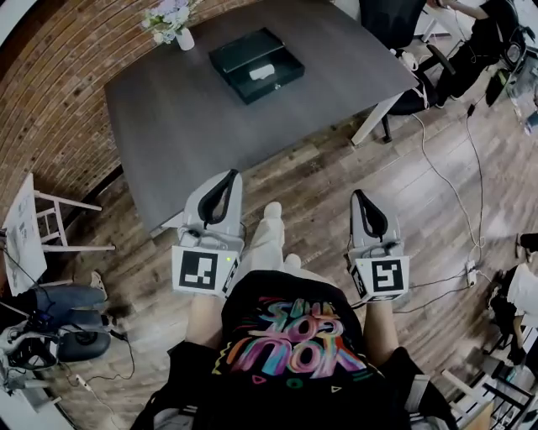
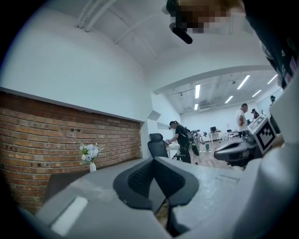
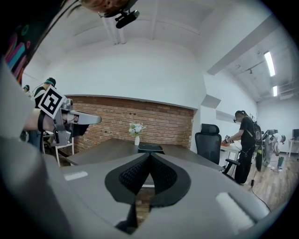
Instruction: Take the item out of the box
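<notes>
An open black box (image 1: 256, 65) lies on the far side of the dark table (image 1: 168, 126), with a small white item (image 1: 261, 72) inside it. In the right gripper view the box (image 3: 149, 148) shows as a low dark shape beyond the jaws. Both grippers are held over the wooden floor, short of the table's near edge and well apart from the box. My left gripper (image 1: 230, 175) is shut with nothing in it, its jaws meeting at the tip (image 2: 153, 161). My right gripper (image 1: 359, 195) is also shut and empty (image 3: 149, 156).
A white vase of flowers (image 1: 172, 21) stands at the table's far left corner. A black office chair (image 1: 395, 21) is at the far right. A white side table (image 1: 42, 222) is on the left. Cables (image 1: 454, 185) run over the floor. People stand in the background (image 3: 245, 144).
</notes>
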Demonstrator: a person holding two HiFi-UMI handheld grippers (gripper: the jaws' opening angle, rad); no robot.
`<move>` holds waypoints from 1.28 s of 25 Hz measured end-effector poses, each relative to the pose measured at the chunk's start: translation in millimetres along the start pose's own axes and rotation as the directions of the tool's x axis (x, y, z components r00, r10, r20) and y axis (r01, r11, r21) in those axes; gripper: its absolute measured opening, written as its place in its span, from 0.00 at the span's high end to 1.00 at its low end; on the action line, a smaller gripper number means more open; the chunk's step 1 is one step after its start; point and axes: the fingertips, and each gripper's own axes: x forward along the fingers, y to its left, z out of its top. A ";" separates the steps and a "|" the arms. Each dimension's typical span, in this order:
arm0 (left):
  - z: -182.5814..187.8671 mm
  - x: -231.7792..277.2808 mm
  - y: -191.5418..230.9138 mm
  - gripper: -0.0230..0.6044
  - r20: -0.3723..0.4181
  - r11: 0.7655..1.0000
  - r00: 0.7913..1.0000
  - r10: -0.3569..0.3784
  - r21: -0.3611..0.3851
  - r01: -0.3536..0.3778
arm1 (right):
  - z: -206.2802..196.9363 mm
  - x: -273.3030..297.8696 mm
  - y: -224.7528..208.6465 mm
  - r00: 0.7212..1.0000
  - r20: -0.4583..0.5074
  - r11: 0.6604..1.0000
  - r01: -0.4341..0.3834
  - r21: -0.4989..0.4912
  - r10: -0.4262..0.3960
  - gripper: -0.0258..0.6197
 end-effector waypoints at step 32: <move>-19.4 224.3 150.1 0.96 -0.030 0.990 0.993 -0.113 -0.082 0.110 | 18.6 253.1 -52.3 0.996 -0.074 0.999 0.051 0.007 -0.050 0.96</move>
